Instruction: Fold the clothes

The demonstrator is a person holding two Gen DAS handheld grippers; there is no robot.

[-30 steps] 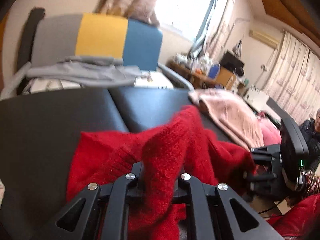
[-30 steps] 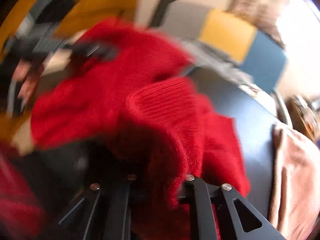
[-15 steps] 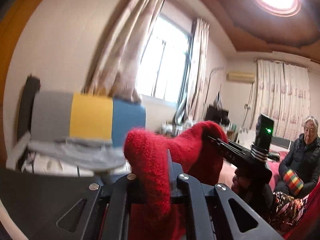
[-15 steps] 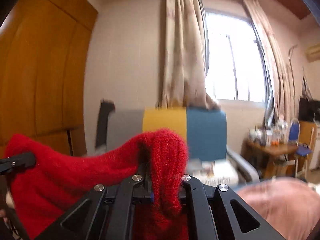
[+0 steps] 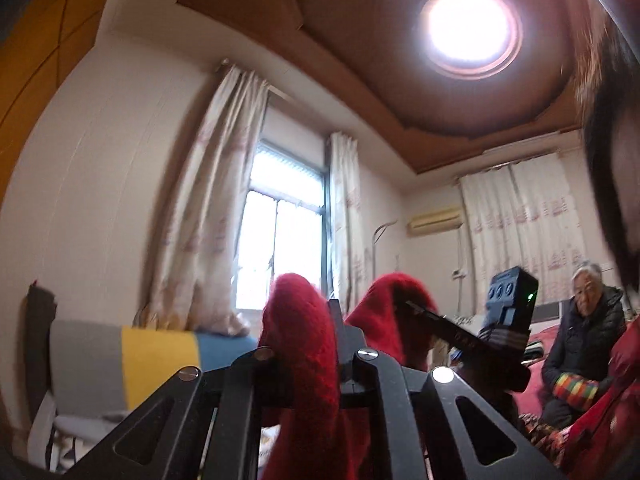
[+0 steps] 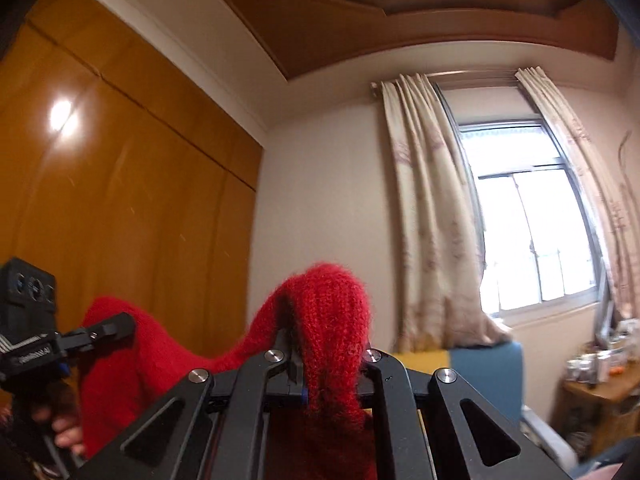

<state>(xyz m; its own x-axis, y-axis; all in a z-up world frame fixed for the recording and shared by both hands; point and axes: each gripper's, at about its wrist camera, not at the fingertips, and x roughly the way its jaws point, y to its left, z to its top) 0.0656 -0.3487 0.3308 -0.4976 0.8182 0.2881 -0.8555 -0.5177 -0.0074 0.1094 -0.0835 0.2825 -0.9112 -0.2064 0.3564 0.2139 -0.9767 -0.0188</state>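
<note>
Sweater (image 6: 168,360) between left tool (image 6: 120,326) and right tool (image 6: 324,344).

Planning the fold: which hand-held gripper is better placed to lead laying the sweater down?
Neither clearly: left hand-held gripper and right hand-held gripper each pinch the red sweater, raised level.

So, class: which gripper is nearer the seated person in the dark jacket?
Right. The right gripper grips the red sweater on the side of the seated person; the left gripper grips it farther away.
</note>
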